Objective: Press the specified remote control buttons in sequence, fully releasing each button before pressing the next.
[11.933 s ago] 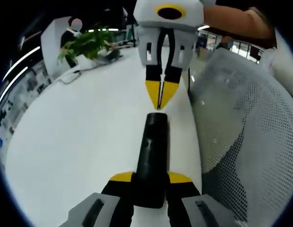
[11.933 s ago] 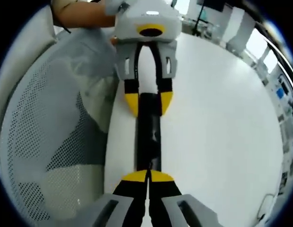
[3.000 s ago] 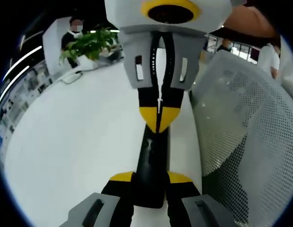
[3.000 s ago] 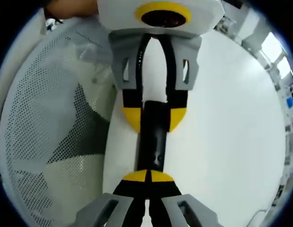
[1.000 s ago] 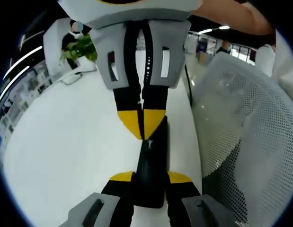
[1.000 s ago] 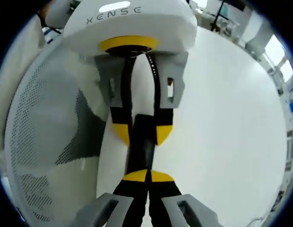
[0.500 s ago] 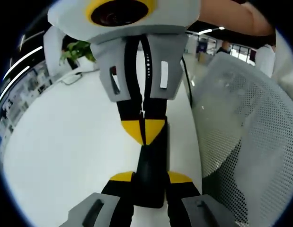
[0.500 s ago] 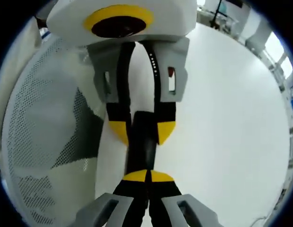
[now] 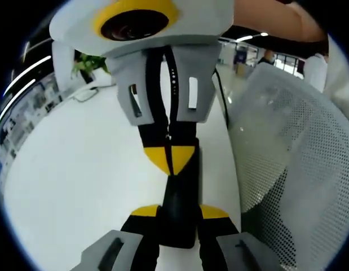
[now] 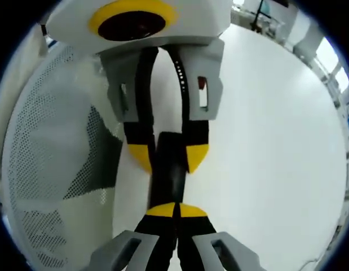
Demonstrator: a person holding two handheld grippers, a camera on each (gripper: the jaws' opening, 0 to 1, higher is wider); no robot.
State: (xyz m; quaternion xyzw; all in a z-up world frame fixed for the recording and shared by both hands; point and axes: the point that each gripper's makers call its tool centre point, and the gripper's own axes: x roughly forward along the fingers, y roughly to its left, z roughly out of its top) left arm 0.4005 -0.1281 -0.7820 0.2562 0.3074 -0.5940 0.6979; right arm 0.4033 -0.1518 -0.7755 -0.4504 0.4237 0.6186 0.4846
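Remote [image 9: 182,192] lengthwise between both grippers — left gripper [image 9: 180,217] jaws clamping its near end, right gripper [image 10: 175,212] jaws closed, tips on its face.

One remote, two grippers, one chair, one plant.
One black remote [image 9: 182,197] lies on one white surface [image 9: 78,169], between the left gripper's [image 9: 180,213] jaws and under the right gripper's [image 9: 169,158] closed tips. One mesh chair [image 9: 287,169] stands beside them; one plant [image 9: 88,63] far beyond.

White table [image 9: 78,164] — mesh chair [image 9: 287,164], plant [image 9: 87,63]
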